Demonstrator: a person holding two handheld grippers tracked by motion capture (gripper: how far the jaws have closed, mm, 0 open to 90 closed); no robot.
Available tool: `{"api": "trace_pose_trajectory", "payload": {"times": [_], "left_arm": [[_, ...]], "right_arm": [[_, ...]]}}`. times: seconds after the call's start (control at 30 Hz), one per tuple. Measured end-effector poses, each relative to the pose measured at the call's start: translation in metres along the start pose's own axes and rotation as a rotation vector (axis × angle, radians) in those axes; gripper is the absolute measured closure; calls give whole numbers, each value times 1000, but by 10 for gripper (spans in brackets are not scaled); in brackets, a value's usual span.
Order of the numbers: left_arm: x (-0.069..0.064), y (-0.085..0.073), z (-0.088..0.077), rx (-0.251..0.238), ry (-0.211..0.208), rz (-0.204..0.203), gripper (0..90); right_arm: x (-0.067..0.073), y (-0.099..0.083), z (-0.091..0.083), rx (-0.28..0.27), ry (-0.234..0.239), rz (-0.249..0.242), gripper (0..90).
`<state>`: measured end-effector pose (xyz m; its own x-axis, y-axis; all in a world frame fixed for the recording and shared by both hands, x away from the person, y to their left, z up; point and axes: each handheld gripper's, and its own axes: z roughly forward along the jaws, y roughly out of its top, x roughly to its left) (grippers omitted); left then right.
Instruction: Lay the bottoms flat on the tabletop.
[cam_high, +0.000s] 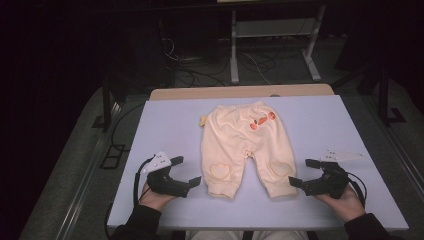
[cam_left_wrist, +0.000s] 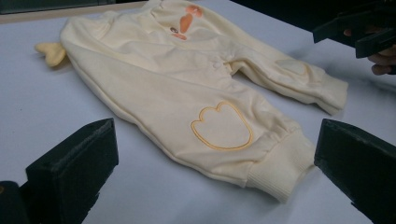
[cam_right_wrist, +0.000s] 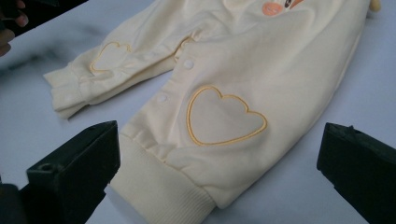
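A pair of pale yellow baby trousers (cam_high: 243, 145) lies flat in the middle of the white table (cam_high: 165, 130), waistband far, both cuffs toward me. Heart-shaped outlines mark each knee (cam_left_wrist: 222, 126) (cam_right_wrist: 224, 116), and an orange print sits near the waistband (cam_high: 261, 120). My left gripper (cam_high: 184, 171) rests open on the table just left of the left cuff (cam_high: 221, 190). My right gripper (cam_high: 304, 173) is open just right of the right cuff (cam_high: 281, 190). Nothing lies between either pair of jaws; the trousers (cam_left_wrist: 196, 93) (cam_right_wrist: 243, 79) lie ahead of them.
A small yellow tab (cam_high: 203, 120) pokes out at the trousers' left waist. A wooden strip (cam_high: 240, 92) runs along the table's far edge. Beyond it stand a white metal frame (cam_high: 272, 40) and cables on a dark floor.
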<state>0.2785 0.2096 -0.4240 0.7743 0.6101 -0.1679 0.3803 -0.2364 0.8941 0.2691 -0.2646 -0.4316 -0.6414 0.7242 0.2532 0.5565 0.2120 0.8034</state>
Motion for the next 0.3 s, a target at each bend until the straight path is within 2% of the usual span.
{"api": "trace_pose_trajectory", "payload": {"times": [0.13,0.3], "left_arm": [[-1,-2,3,35,-5,15,0],[-2,-2,5,47,-11,29,0]], "right_arm": [[-1,-5,2,18,-5,-14,0],[-2,-6,4,32,-3,-14,0]]}}
